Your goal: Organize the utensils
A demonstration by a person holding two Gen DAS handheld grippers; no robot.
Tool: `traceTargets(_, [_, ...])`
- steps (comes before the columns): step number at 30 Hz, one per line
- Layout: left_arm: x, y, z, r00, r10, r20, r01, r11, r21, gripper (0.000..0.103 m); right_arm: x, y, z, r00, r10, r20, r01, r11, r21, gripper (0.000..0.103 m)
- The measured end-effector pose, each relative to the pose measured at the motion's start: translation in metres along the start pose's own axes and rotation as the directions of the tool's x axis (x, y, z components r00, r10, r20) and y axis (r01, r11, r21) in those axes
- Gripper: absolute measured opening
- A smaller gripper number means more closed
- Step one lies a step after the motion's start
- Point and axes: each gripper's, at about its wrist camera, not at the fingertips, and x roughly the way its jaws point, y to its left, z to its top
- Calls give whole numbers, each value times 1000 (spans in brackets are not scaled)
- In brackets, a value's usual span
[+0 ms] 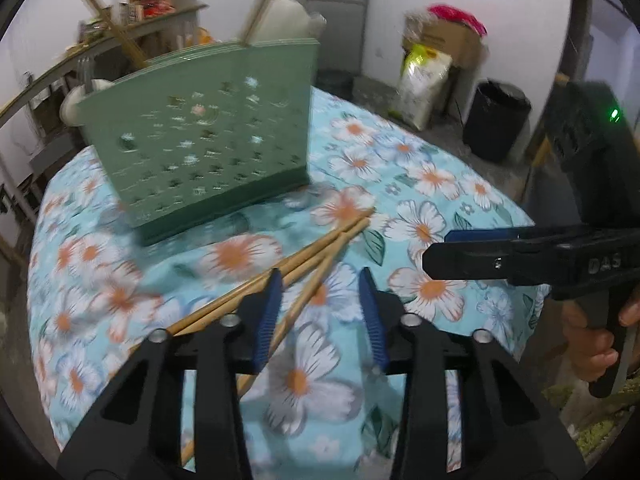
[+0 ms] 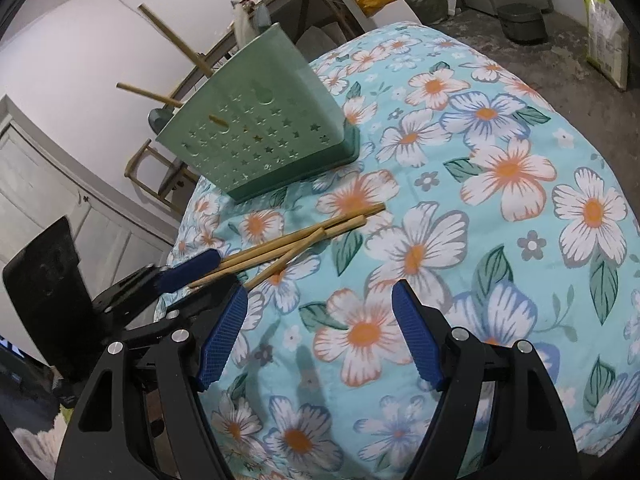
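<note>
Fingers first: my left gripper [image 1: 320, 308] has its blue pads partly spread, with the chopsticks [image 1: 316, 256] running between and under them on the flowered cloth [image 1: 420, 184]. The picture is blurry, so I cannot tell if a pad touches a stick; I think nothing is pinched yet. My right gripper [image 2: 320, 336] has its fingers spread wide, with only cloth between them.

The chopsticks [image 2: 296, 240] lie in a loose bunch on the table, near the front of the green holder [image 1: 200, 140]. More sticks already poke out of the holder's top [image 2: 252, 128].

I think the step now is picking up the sticks on the cloth. Next I need to squeeze the left pads on one stick, lift it, and drop it into the holder.

Both grippers point down at a slant toward the table. A person's hand [image 1: 592, 340] grips the right handle, seen from the left camera.
</note>
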Motion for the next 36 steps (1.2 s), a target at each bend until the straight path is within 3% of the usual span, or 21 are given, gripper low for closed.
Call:
traceTargets(6, [32,-10,7,995,26,-98,-21,999,44,22,2,-15,4,1000,27,-3,-27,999,26,73])
traceTargets(16, [58,-19,12,979,109,-172,-89,989,117,14,1,-33,6,998,59,7,-59,997,58,73])
traceTargets(20, [60,-26,12,976,139,-166,-111,980,166,12,-1,-39,6,998,59,15,-60,996,73,73])
traceTargets(25, [53,-26,16,979,137,-152,-112,980,163,7,-8,-40,7,998,53,29,-55,996,75,73])
traceTargets(36, [-6,-4,8,997,43,-68,-44,999,-1,5,-16,-23,7,996,76,36,-78,995,56,73])
